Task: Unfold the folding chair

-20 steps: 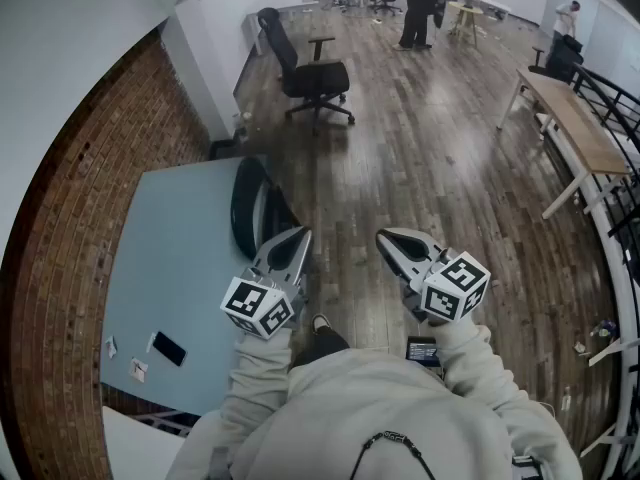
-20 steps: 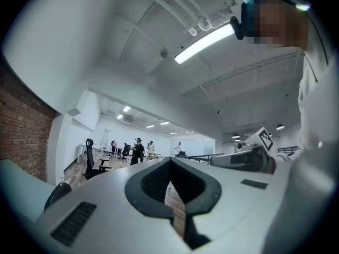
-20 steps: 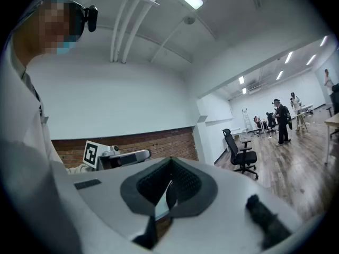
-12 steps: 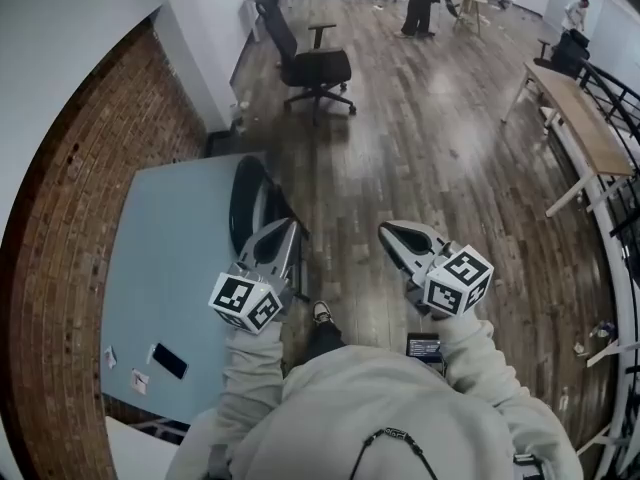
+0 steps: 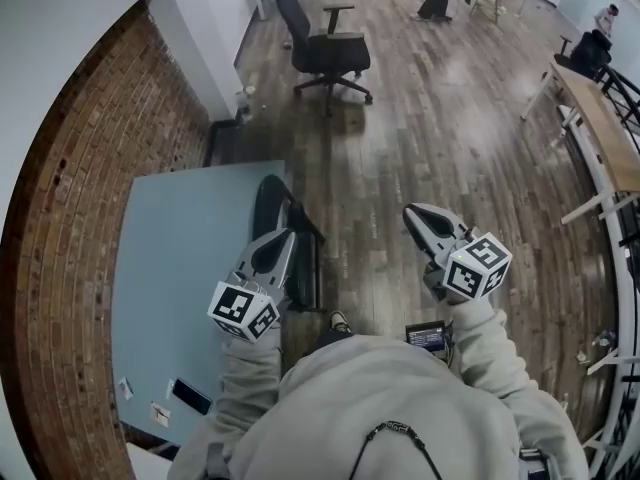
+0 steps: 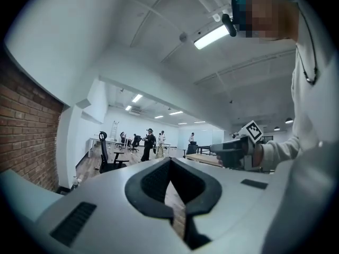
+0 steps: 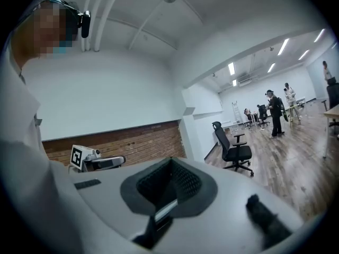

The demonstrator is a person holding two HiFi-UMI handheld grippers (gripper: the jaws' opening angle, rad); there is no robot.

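Now, nearest first. Both grippers are held out in front of my chest at about waist level. The left gripper has its jaws pressed together with nothing between them; its own view looks level across the room and shows no chair. The right gripper is the same, jaws clenched on nothing, tipped slightly down and well apart from the left one.

Just under and beyond the left gripper is the folding chair. It is dark, still folded flat, and stands on edge on the wooden floor against the side of a pale blue surface. From the head view the left gripper overlaps the chair's frame, but I judge it to be above the chair, not touching it.

Step in hand: approach only — no grasp made, unfolding not begun.

The next move, as I read it, calls for opening both sets of jaws and bringing the hands down. One gripper takes the curved top of the backrest and the other finds the seat or the front leg. Then the chair must be drawn clear of the blue surface so the legs have room to swing out. The right gripper has the longer reach.

Further off is a brick wall to the left and a black office chair on open floor. People stand at the far end of the room.
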